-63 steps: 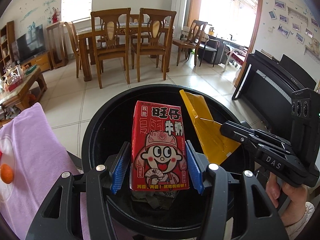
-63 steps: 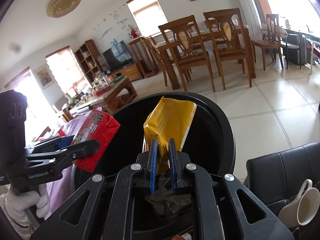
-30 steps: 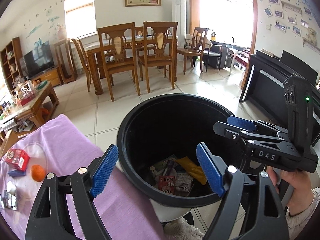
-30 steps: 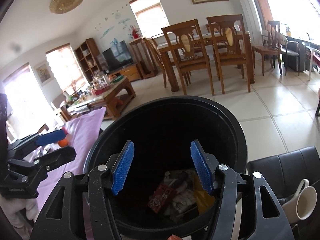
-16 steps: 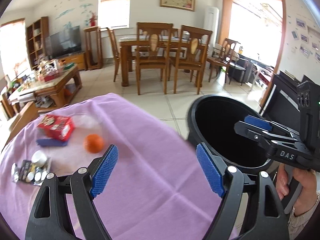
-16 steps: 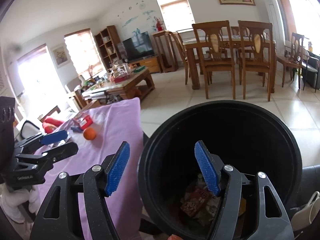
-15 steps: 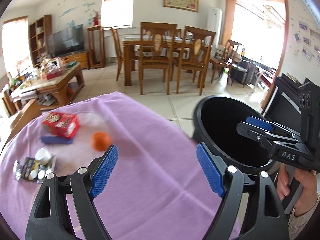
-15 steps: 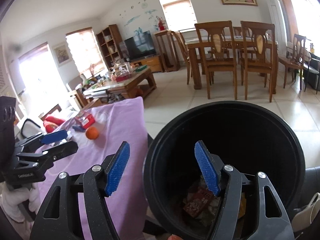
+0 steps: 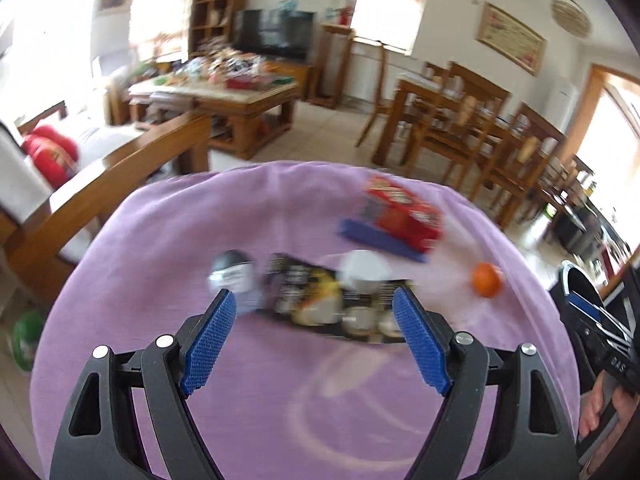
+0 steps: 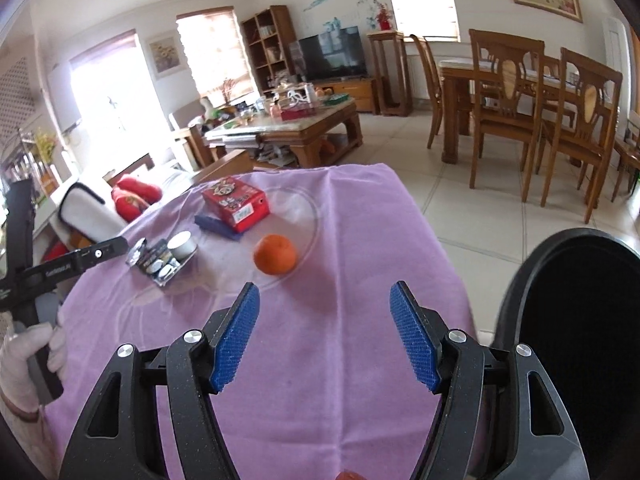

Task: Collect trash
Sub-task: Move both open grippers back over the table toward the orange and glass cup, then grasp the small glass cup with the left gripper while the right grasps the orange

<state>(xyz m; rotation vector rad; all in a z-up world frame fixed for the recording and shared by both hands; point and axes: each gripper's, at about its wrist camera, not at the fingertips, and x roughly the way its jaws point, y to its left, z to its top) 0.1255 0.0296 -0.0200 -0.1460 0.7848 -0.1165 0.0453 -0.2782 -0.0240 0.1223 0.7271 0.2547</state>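
My left gripper point(image 9: 316, 344) is open and empty above the purple cloth point(image 9: 256, 400), just short of a dark snack wrapper point(image 9: 312, 292) with a small white cup point(image 9: 366, 272) on it and a crumpled grey piece point(image 9: 234, 274). A red box point(image 9: 402, 212) lies on a blue packet point(image 9: 376, 238) further back. My right gripper point(image 10: 324, 340) is open and empty over the cloth, with the orange point(image 10: 275, 254) ahead of it. The black bin point(image 10: 576, 340) stands at the right. The wrapper point(image 10: 158, 262) and red box point(image 10: 235, 202) also show there.
A clear glass plate point(image 10: 308, 216) lies under the orange. A wooden coffee table point(image 10: 288, 124) with clutter, dining chairs point(image 10: 508, 112) and a sofa with red cushions point(image 9: 50, 152) stand beyond. The left gripper's body point(image 10: 60, 268) shows at the right wrist view's left.
Both grippers dropped the red carton and yellow packet into the bin, opened, then swung left from the bin to over the purple table. The left one now faces the remaining wrappers.
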